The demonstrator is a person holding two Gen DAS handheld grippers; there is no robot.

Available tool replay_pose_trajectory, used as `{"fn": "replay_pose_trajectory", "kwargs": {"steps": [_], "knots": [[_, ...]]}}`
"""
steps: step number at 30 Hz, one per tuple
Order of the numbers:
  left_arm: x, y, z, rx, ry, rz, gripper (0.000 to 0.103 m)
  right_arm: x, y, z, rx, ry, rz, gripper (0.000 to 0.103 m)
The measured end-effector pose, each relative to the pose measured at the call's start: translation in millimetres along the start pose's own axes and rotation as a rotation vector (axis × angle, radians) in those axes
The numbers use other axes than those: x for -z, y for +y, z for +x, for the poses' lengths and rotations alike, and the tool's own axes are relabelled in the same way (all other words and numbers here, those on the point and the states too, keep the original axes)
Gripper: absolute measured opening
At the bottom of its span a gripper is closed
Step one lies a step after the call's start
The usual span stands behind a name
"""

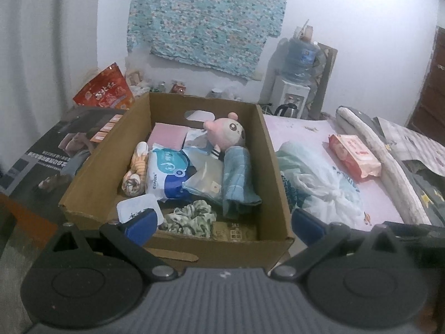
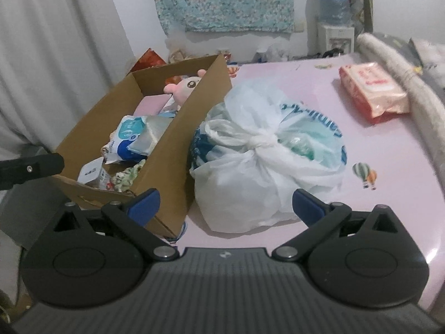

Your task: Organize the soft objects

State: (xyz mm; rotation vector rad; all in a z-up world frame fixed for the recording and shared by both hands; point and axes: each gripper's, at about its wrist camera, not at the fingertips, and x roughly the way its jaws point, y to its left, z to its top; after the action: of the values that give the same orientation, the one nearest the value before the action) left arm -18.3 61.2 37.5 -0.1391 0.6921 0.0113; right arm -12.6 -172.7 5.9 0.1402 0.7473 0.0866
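the sorting looks mid-way, between one item and the next. the cardboard box (image 1: 178, 183) already holds a pink plush doll (image 1: 226, 132), a blue-and-white tissue pack (image 1: 167, 175), a folded blue cloth (image 1: 237, 178), a green patterned scrunchie (image 1: 189, 218) and a small striped soft toy (image 1: 136, 171). two soft things are still out on the pink bed sheet (image 2: 389, 144): a knotted white plastic bag (image 2: 267, 161), lying right against the box's outer wall, and a pink tissue pack (image 2: 372, 91), well apart from the box near a rolled grey blanket (image 2: 400, 78).

the left gripper (image 1: 225, 222) is spread wide with nothing between its blue pads, pointing down into the near end of the box, above the scrunchie. the right gripper (image 2: 225, 206) is equally wide and empty, angled down at the near side of the plastic bag, its left pad in front of the box's corner.

the likely next move is picking up the bag. it is bulky and slack, so pinching the knot or a gathered fold should serve better than trying to span its body, then lifting it clear of the box wall before lowering it inside.
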Motion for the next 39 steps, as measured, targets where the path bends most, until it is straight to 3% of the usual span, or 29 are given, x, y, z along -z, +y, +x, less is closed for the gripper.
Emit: {"fn": "replay_pose_trajectory", "kwargs": {"steps": [6,13,20,29,39], "knots": [[2.3,-4.8,-10.0,-0.052,-0.028,-0.014,0.103,1.8,10.8,-8.3,0.042,-0.032,-0.039,0.102],[12.0,-24.7,-7.7,-0.106,0.006,0.093,0.103,4.8,19.5,-22.0,0.111,-0.095,-0.078,0.102],[19.7,-28.2,-5.2,-0.084,0.024,0.092,0.103,9.0,23.8,-34.4,0.162,-0.135,-0.1,0.102],[23.3,-24.8,-2.9,-0.07,0.008,0.061,0.103,18.9,27.8,-37.0,0.154,-0.131,-0.102,0.102],[24.3,-13.7,-0.2,-0.111,0.015,0.042,0.103,22.7,33.6,-34.3,0.123,-0.112,-0.084,0.102]]}}
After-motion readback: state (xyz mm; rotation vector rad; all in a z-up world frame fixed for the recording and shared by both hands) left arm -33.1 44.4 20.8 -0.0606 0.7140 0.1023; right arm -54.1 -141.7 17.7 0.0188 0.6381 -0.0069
